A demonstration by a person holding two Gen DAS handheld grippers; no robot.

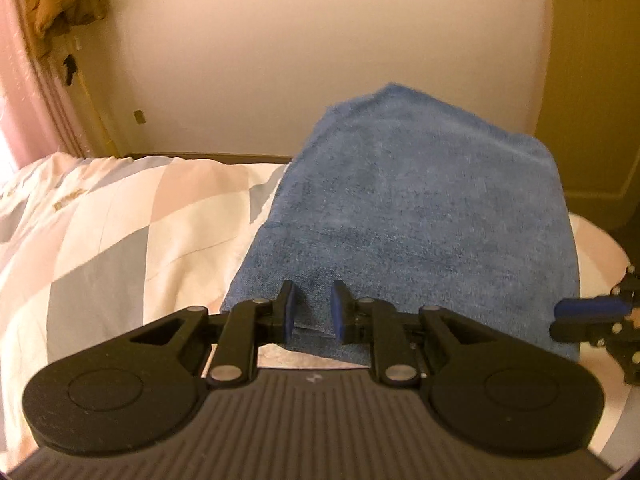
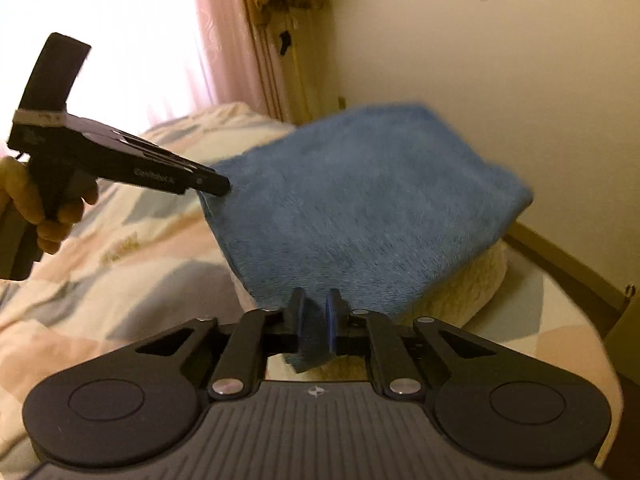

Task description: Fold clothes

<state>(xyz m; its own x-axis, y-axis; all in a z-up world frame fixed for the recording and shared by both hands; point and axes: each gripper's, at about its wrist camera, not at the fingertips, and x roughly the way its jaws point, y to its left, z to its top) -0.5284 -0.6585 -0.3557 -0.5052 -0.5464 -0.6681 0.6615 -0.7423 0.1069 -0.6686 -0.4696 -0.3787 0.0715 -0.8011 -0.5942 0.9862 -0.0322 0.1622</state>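
A blue terry towel [image 1: 416, 208] is held up over the bed, folded over, its far fold lifted. My left gripper [image 1: 313, 308] is shut on the towel's near edge, cloth pinched between its blue pads. My right gripper [image 2: 316, 320] is shut on another near corner of the same towel [image 2: 360, 208], a bit of cloth hanging below the fingers. The left gripper also shows in the right wrist view [image 2: 212, 184], touching the towel's left corner. The right gripper's fingers [image 1: 584, 312] show at the right edge of the left wrist view.
A quilt [image 1: 112, 232] with pale checks covers the bed. A cream fleecy item [image 2: 460, 284] lies under the towel. A cream wall [image 1: 320, 60] stands behind, a pink curtain [image 2: 224, 40] and bright window at the left. The bed's edge [image 2: 568, 276] is at the right.
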